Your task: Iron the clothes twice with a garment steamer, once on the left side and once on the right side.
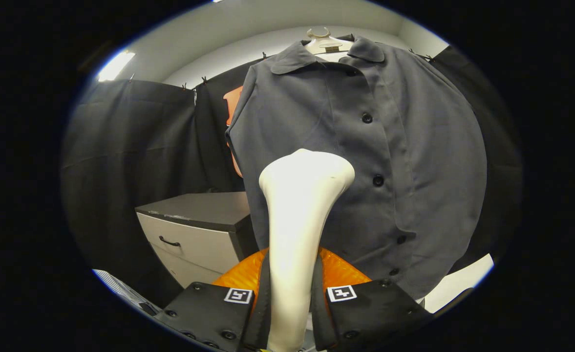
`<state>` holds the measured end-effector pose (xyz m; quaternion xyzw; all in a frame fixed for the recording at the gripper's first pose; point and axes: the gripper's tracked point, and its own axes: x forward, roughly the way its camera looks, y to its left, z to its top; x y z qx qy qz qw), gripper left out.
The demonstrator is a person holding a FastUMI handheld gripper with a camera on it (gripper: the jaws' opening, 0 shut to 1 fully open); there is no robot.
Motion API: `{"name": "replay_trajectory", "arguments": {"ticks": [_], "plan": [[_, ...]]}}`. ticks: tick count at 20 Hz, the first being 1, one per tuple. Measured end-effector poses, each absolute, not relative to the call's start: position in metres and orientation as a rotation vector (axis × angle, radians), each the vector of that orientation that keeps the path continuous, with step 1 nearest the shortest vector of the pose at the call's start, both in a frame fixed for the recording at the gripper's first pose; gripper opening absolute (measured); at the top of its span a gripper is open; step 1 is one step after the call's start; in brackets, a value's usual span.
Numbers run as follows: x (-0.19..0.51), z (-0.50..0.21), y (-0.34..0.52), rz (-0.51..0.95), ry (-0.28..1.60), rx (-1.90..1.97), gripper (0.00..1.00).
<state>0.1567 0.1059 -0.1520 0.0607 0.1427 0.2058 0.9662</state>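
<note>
A dark grey button-up shirt (404, 161) hangs on a pale hanger (324, 44) straight ahead, buttons running down its middle. My gripper (291, 303) is shut on the white garment steamer (299, 215), both fingers pressing its handle from either side. The steamer's wide head rises up ahead of the fingers, in front of the shirt's left half, just left of the button line. Whether the head touches the cloth I cannot tell. An orange part of the steamer (338, 271) shows behind the fingers.
A low cabinet (194, 230) with a dark top and pale drawers stands to the left of the shirt, below its hem level. Black cloth walls close the booth behind and on both sides.
</note>
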Motion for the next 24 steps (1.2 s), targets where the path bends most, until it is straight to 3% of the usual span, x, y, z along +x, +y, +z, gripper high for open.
{"name": "replay_trajectory", "arguments": {"ticks": [16,24], "plan": [[0.12,-0.264,0.11,0.386,0.476,0.105,0.42],[0.095,-0.264,0.11,0.387,0.478,0.101,0.42]]}}
